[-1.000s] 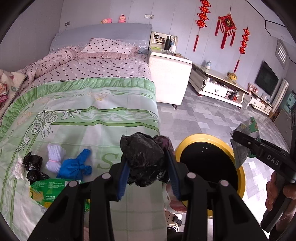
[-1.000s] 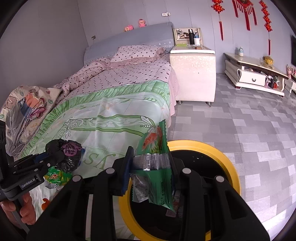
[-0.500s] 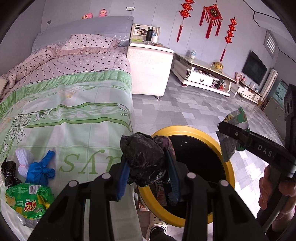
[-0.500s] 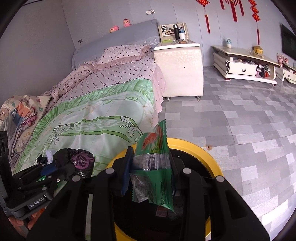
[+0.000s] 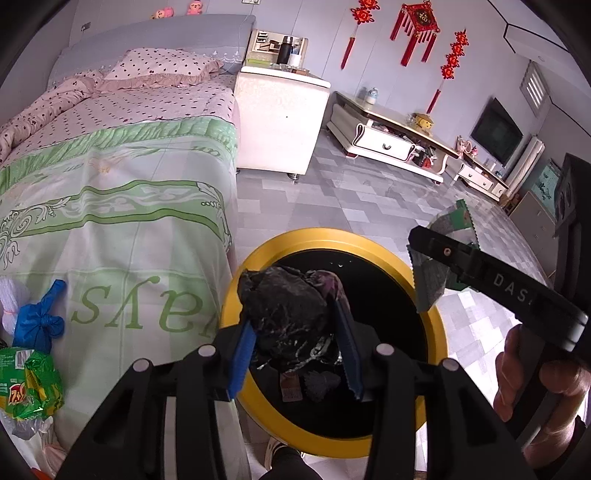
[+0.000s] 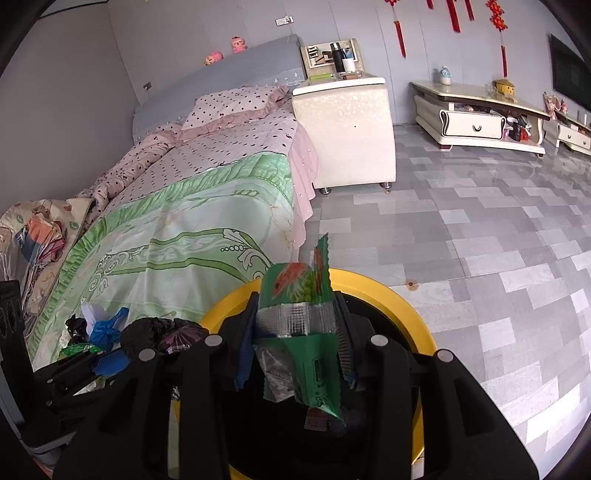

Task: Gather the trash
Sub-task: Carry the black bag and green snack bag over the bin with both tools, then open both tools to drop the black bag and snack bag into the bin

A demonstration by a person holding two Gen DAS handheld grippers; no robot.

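Nearest the left-wrist lens, the left gripper [image 5: 295, 354] has a crumpled black plastic bag [image 5: 288, 310] between its blue pads, glossy and creased, with a purplish fold at its right shoulder. The jaws are easing apart, yet the pads press on the bag. It hangs right over the mouth of the yellow-rimmed bin [image 5: 439, 332], black inside, with scraps lying at the bottom.

On the other side, the right gripper [image 6: 295, 343] holds a green snack wrapper [image 6: 299, 317], a silvery crimped band across its middle and an orange print up top. Its jaws are opening too, the wrapper sitting between them with the pads against it, above the same bin [image 6: 417, 325]. A hand [image 5: 532, 373] grips the right tool's handle.

Left of the bin, the green-and-white bedspread [image 5: 110, 221] carries more rubbish near its corner: a knotted blue bag [image 5: 37, 321], a white wad [image 5: 11, 299] and a green snack packet [image 5: 29, 380]. Beyond lie pink dotted bedding [image 5: 147, 99], a white bedside cabinet [image 5: 280, 122], grey floor tiles [image 6: 480, 240], a low TV stand [image 5: 388, 136] and red hangings [image 5: 417, 26] on the wall.

Compared with a second ago, both grippers have swung off the bed and dropped over the bin, which now fills more of each view; the bag and wrapper are unchanged in shape.
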